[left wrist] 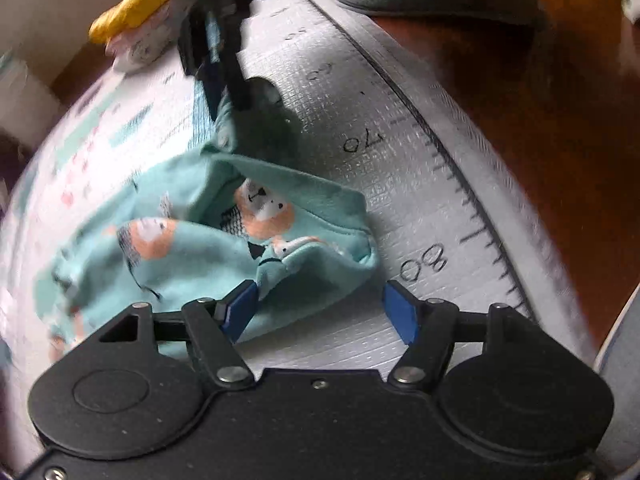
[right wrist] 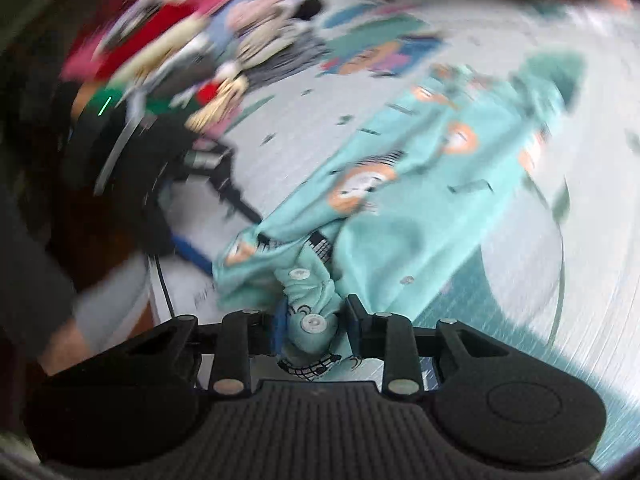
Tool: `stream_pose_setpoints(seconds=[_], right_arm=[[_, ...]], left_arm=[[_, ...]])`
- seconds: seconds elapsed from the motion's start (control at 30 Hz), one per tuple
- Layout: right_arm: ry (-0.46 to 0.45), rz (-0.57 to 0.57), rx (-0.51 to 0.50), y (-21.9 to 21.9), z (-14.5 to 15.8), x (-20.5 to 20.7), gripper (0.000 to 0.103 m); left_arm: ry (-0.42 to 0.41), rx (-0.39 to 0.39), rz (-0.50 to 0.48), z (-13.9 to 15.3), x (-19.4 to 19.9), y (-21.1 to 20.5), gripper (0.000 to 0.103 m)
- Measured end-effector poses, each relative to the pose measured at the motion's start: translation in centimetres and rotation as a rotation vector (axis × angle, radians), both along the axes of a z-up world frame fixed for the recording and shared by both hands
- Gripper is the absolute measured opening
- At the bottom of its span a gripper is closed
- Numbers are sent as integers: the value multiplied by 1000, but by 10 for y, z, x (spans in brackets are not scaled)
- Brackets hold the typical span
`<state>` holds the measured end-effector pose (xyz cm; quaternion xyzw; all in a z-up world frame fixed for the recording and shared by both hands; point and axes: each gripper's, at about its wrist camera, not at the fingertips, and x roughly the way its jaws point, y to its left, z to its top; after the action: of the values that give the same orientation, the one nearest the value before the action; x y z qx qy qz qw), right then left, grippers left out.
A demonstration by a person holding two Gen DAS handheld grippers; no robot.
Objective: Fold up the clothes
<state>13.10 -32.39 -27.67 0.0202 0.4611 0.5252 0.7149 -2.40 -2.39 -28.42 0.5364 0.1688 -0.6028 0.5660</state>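
The garment (left wrist: 224, 236), teal with an orange animal print, lies crumpled on the mat (left wrist: 360, 160), its snap-button end bunched at 6 o'clock in the right wrist view. The right gripper (right wrist: 312, 326) is clamped on that snap-button end, while the left gripper (left wrist: 320, 312) stands with jaws spread, its one finger (left wrist: 240, 308) touching the garment's near edge and the other over bare mat. A printed ruler scale (left wrist: 460, 184) runs along the mat's edge toward 4 o'clock, and a blurred pile of clothes (right wrist: 192, 40) sits at 11 o'clock in the right view.
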Motion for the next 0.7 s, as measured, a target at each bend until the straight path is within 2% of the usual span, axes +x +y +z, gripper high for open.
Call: stream_pose_setpoints(seconds=[0.13,0.23,0.33,0.37,0.4,0.5,0.7], right_arm=[[156,-95,61,-10,-16,9,32],[223,-135,90,-14,-24,14,32],[214,-114,81,-11,-25,12,32],[214,-110,78,-9,-25,12,32],[215,-107,77,-10,-26,13,32],[224,-107,78,-10,-26,14,32],[239,-113,85,-13,-24,17,36]], left_arm=[[-128,26,-141,-3,-15,-2,76],[-106,75,-149,0,-11,-11,72],[-56,103,-150,3,-4,-19,57],[-48,94,-124,4,0,-22,43],[-34,87,-100,5,5,-25,42],[63,64,-7,4,19,-25,36],[437,-103,350,10,67,1,26]])
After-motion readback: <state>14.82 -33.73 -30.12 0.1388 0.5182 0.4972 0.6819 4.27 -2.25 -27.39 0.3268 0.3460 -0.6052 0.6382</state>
